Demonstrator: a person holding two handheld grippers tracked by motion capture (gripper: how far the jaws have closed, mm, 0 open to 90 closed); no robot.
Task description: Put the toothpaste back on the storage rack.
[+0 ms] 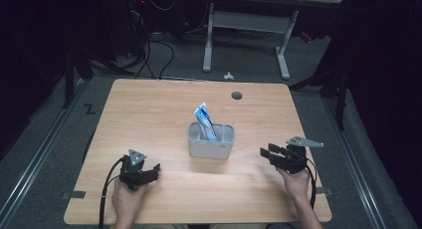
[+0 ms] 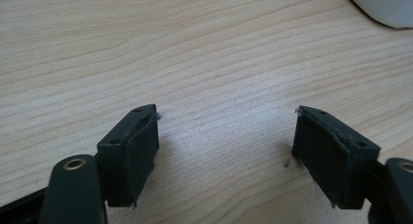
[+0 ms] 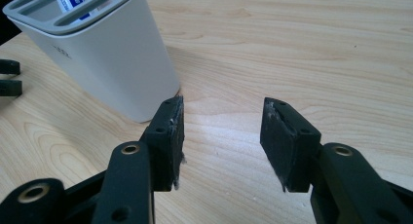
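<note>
Holder [image 1: 211,142] with tube [image 1: 206,120] sits at frame centre. Both grippers, left [image 1: 155,168] and right [image 1: 265,151], gape empty. Holder looks light, rigid, slick plastic; grab its wall. Tube soft.

Floor [image 1: 249,64]: grey carpet, cables trailing.
Table [image 1: 149,119]: pale wood.
Desk [image 1: 249,20] behind: white legs.
Surroundings: dark, dim.

Holder [image 1: 211,145] mid-table [image 1: 149,114], tube [image 1: 205,120] in it, left gripper [image 1: 153,170] and right gripper [image 1: 266,152] flanking it
</note>
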